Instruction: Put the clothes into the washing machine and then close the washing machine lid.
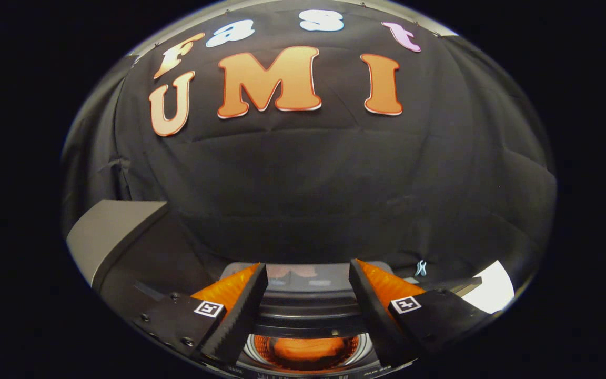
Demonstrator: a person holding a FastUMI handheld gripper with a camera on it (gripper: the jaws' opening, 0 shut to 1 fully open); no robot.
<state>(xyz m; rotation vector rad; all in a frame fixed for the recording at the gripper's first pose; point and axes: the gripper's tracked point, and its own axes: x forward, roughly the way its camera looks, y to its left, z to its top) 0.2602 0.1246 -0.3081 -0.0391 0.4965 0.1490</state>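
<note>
Two black fingers (250,310) of the gripper (308,273) stood spread apart, holding nothing, above the washing machine (308,302). Orange clothes (303,350) already lay in its round drum, below and between the fingers. The raised lid (305,279), just beyond, looked rigid and smooth; its front edge seemed the best place to push.

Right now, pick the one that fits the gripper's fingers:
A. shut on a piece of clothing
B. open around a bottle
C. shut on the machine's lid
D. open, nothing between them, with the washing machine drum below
D: the gripper is open with a wide empty gap between its fingers, and under that gap lies the open washing machine drum, with something orange inside.
</note>
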